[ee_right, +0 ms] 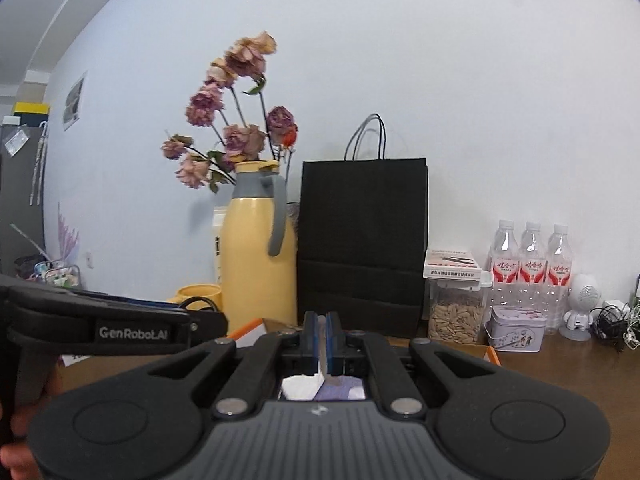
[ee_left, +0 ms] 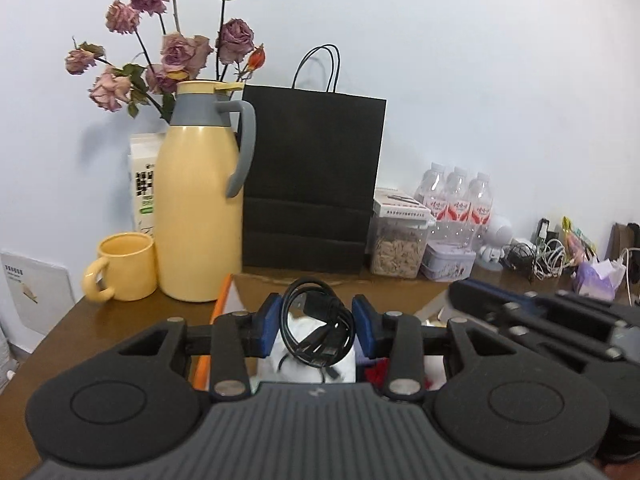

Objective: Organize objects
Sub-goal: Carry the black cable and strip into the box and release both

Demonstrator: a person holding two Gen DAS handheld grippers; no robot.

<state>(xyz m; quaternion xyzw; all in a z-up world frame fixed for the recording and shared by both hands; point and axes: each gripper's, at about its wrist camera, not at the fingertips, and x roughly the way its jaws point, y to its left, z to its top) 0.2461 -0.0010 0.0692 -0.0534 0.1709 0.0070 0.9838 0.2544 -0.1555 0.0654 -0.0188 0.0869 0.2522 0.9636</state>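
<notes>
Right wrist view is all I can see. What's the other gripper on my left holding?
Observer: The left gripper pinches a coiled black cable between its blue pads.
Operator: Is that yellow thing by the jug a bowl?
Observer: No, it's a yellow mug, upright, with its handle on the side away from the jug.
Operator: What's past the wires on the right?
Observer: A purple packet with white tissue sticking out.

"GenRoboLAI" in white on side of left gripper (ee_right: 202, 322). Red labels on water bottles (ee_right: 530, 270) carry characters, unreadable. Print on white box (ee_right: 452, 267) too small.
</notes>
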